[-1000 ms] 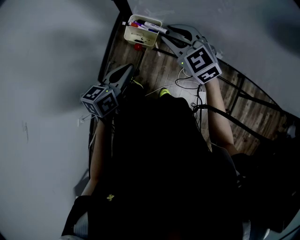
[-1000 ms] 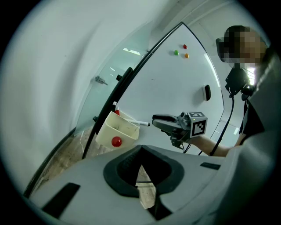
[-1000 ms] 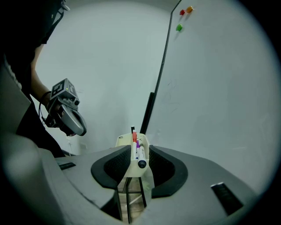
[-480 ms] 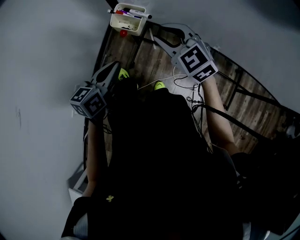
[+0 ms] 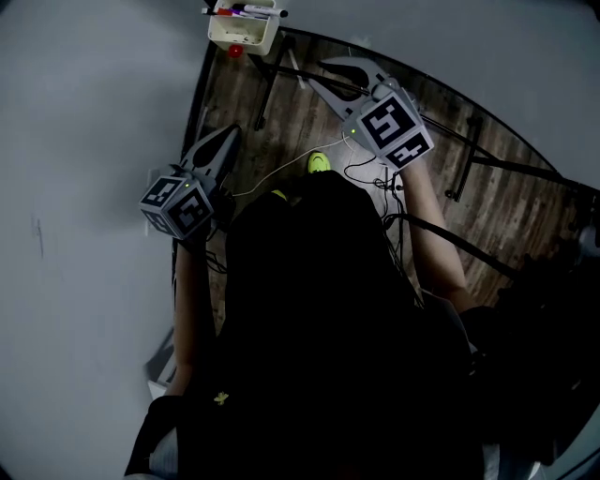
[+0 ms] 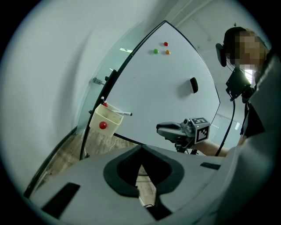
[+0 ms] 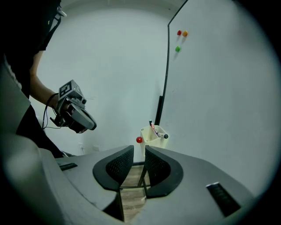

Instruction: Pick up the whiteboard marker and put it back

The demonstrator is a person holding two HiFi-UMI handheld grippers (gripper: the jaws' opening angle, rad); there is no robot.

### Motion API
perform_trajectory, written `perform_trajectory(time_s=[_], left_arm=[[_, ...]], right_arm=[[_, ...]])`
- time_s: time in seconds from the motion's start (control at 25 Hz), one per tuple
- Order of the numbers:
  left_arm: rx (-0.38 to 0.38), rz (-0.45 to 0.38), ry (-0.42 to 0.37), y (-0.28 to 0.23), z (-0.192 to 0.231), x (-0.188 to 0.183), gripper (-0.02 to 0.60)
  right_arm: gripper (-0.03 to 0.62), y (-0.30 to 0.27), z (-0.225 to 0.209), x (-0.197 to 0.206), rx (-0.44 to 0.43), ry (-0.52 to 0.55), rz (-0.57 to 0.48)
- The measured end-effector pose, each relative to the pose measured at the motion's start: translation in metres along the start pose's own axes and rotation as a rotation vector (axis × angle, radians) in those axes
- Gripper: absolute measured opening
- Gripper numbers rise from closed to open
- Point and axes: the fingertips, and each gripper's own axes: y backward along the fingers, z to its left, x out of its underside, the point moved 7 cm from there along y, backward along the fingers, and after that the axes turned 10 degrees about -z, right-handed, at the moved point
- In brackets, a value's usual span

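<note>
Right gripper (image 7: 139, 151) jaws have just been closing, still spread, nothing between them; left gripper (image 6: 140, 150) pressed together. Holder (image 7: 149, 138) now further ahead, so we've yet to reach the marker (image 7: 162, 136).

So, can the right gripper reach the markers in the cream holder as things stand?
Probably, once closer: the way from right gripper to holder looks free; its empty jaws have just been closing.

Whiteboard marker (image 5: 267, 12): white barrel, dark cap. It lies nearly level across the open top of a cream holder (image 5: 240, 34), its capped end jutting past the rim. It rests among other coloured markers. The holder hangs at the lower corner of the whiteboard (image 6: 175, 105).
</note>
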Motion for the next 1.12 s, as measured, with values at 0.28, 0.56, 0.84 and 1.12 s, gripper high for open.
perform_trajectory(time_s=[0.28, 0.56, 0.84, 1.12], left_arm=[[0.063, -0.018, -0.008, 0.034, -0.003, 0.006, 0.032], [0.106, -0.033, -0.010, 0.080, -0.012, 0.019, 0.032], [0.186, -0.015, -0.023, 0.114, -0.025, 0.034, 0.032], [0.257, 0.017, -0.004, 0.154, -0.027, 0.059, 0.032]], right_arm=[[0.014, 0.011, 0.047, -0.014, 0.055, -0.007, 0.026], [0.014, 0.018, 0.103, -0.034, 0.065, -0.003, 0.018], [0.012, 0.021, 0.161, -0.046, 0.062, -0.027, 0.027], [0.012, 0.035, 0.228, -0.048, 0.094, -0.109, 0.021]])
